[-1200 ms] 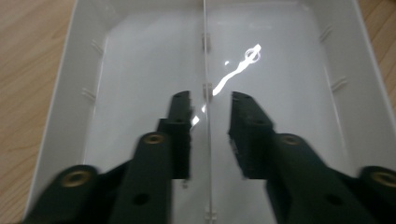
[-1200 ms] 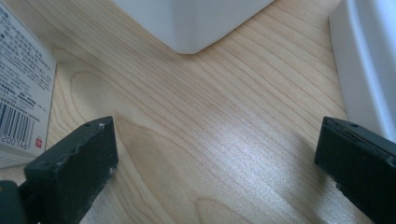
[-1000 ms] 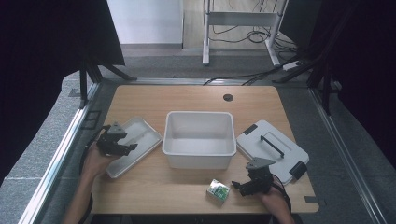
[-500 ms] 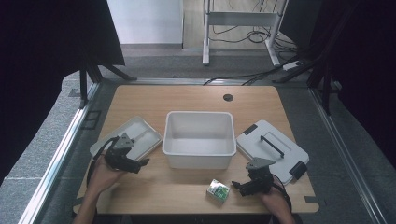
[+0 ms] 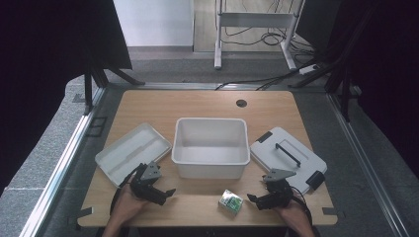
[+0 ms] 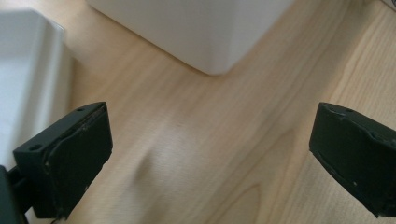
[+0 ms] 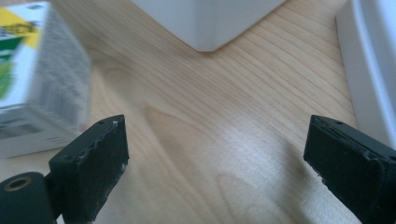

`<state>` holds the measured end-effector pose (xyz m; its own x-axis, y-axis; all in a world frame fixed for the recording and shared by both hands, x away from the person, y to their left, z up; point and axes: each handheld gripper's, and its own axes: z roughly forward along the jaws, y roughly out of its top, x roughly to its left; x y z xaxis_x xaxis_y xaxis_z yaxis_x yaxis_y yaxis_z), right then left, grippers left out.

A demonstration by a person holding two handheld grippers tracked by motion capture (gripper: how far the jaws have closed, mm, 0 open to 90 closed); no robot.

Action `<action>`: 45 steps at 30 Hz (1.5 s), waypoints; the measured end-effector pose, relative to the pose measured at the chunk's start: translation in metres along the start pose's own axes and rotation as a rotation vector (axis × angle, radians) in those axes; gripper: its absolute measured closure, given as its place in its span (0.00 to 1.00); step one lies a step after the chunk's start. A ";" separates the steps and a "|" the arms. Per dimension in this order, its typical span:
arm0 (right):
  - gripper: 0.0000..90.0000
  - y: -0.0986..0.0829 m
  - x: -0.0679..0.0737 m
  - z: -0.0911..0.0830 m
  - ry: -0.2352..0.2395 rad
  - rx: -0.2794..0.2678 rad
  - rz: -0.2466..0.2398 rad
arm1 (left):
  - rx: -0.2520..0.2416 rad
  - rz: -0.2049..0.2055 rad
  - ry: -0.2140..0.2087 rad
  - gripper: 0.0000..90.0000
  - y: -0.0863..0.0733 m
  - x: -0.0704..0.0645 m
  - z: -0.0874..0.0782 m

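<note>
Just in front of the deep white plastic bin (image 5: 211,146), the small green-and-white carton (image 5: 230,202) lies on the wood table (image 5: 197,103), with your right gripper (image 5: 260,200) beside it, jaws wide and empty. Your left gripper (image 5: 163,194), left of the bin's front, is likewise spread and holding nothing. Judged step: approach to the carton; next, bring the right jaws around it, then close.

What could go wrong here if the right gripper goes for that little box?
The box lies near the table's front edge, left of the open right gripper; a sideways nudge might slide it off rather than grip it. The bin stands close behind, so a lifted box may clip its wall. The lid crowds the right side.
</note>
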<state>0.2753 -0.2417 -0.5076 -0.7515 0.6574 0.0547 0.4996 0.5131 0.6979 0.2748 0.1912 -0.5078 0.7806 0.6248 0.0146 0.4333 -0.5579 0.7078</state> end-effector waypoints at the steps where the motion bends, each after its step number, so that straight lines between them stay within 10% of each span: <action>1: 0.07 0.000 0.002 -0.002 0.005 -0.002 0.000 | 0.001 -0.004 -0.005 0.00 -0.002 -0.001 0.002; 13: 0.07 0.011 0.036 -0.027 0.111 0.002 -0.026 | 0.052 -0.011 -0.014 0.00 -0.006 -0.004 0.013; 25: 0.14 0.039 0.070 -0.006 0.192 0.065 -0.117 | 0.060 -0.045 -0.024 0.00 -0.006 -0.001 0.014; 33: 0.46 0.046 0.075 0.020 0.179 0.155 -0.158 | 0.059 -0.050 -0.020 0.00 -0.006 -0.001 0.014; 45: 0.50 0.068 0.074 0.003 0.225 0.225 -0.260 | 0.060 -0.049 -0.020 0.00 -0.006 -0.001 0.014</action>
<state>0.2548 -0.1567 -0.4586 -0.9282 0.3656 0.0688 0.3433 0.7707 0.5368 0.2775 0.1865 -0.5216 0.7667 0.6412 -0.0333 0.4965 -0.5592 0.6639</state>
